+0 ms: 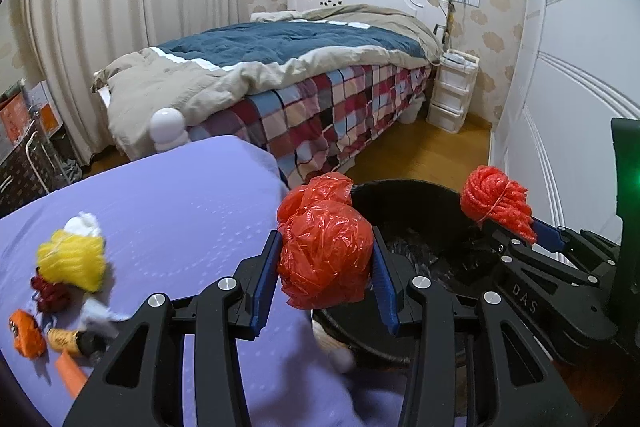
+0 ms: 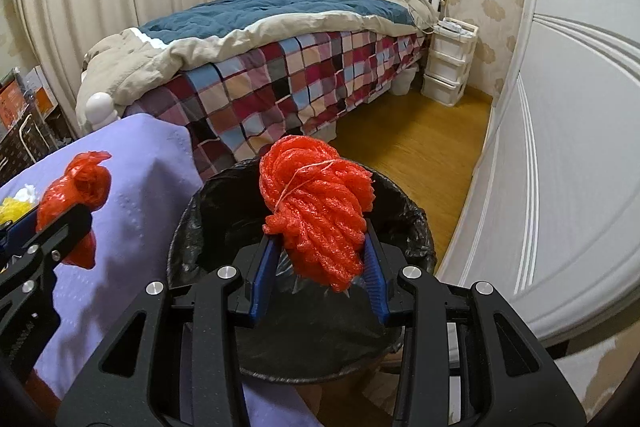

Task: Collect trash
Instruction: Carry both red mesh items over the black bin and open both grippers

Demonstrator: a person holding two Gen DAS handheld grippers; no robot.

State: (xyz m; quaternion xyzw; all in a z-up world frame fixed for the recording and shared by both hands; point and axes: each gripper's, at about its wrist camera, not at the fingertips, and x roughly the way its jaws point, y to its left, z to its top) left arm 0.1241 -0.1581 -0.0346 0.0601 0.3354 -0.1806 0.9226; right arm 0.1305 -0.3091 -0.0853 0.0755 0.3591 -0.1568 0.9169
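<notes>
My left gripper [image 1: 326, 247] is shut on a crumpled red plastic bag [image 1: 326, 243] and holds it over the near left rim of the black-lined trash bin [image 1: 424, 203]; the bag also shows in the right wrist view [image 2: 74, 195]. My right gripper [image 2: 318, 247] is shut on a bundle of red-orange foam netting [image 2: 316, 211] above the open bin [image 2: 208, 203]; the bundle also shows in the left wrist view [image 1: 496, 201]. More trash lies on the purple cloth [image 1: 172, 199]: a yellow net bundle [image 1: 72, 259], white paper, a dark red piece [image 1: 50, 293] and orange wrappers [image 1: 26, 333].
A bed [image 1: 280, 67] with a plaid sheet and blue-beige duvet stands behind the cloth-covered surface. A white wardrobe [image 2: 560, 147] runs along the right. A white drawer unit [image 1: 452, 91] stands by the headboard. Wooden floor [image 2: 420, 147] lies between bed and wardrobe.
</notes>
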